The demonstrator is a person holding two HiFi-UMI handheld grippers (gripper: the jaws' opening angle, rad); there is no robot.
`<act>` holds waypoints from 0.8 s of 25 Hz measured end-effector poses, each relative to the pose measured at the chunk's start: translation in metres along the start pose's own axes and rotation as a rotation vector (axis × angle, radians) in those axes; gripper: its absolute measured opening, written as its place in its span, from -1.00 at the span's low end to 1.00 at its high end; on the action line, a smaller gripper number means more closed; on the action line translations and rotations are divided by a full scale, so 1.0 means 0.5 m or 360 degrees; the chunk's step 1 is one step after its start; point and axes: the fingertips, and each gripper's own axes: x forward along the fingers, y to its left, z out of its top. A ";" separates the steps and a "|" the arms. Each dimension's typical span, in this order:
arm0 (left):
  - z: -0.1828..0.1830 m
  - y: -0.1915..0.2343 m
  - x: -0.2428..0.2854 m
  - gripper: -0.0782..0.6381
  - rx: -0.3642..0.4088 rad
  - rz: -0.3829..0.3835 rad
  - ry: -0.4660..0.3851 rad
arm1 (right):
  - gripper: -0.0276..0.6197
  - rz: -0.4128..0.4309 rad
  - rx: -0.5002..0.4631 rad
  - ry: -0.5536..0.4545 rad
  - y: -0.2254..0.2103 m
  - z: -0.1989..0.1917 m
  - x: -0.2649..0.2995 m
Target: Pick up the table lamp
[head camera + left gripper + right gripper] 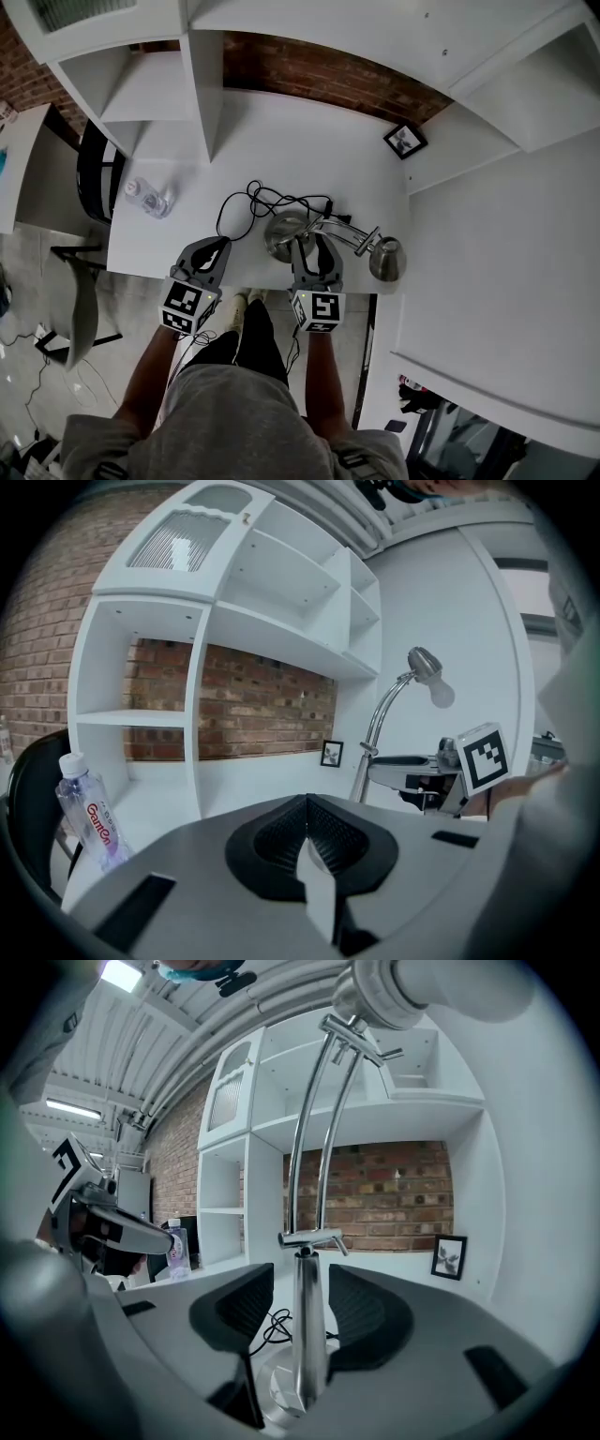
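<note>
My right claw stands released at the near edge of the desk. Its jaws are spread either side of the upright post of the lamp. The pads flank the post without pressing, so nothing is grasped yet. The post sits centred between them, low above the round base. I judge this a sound place to grip, since the weight lies there. My left claw is clenched on nothing and held just left of the lamp, clear of the work. The lamp stands upright at the near right of the desk, its head reaching right. Beyond it the cord lies looped. A water bottle stands to the left. A picture frame stands in the far right corner, before the brick wall.
</note>
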 end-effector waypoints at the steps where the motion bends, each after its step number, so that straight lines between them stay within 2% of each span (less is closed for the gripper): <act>1: -0.002 0.002 0.001 -0.77 -0.0002 0.0003 0.0007 | -0.36 0.0004 -0.0003 0.0000 0.000 0.001 0.005; 20: -0.018 0.035 0.014 -0.77 -0.0043 0.0053 0.0059 | -0.36 -0.0005 -0.0030 -0.0021 -0.009 0.001 0.065</act>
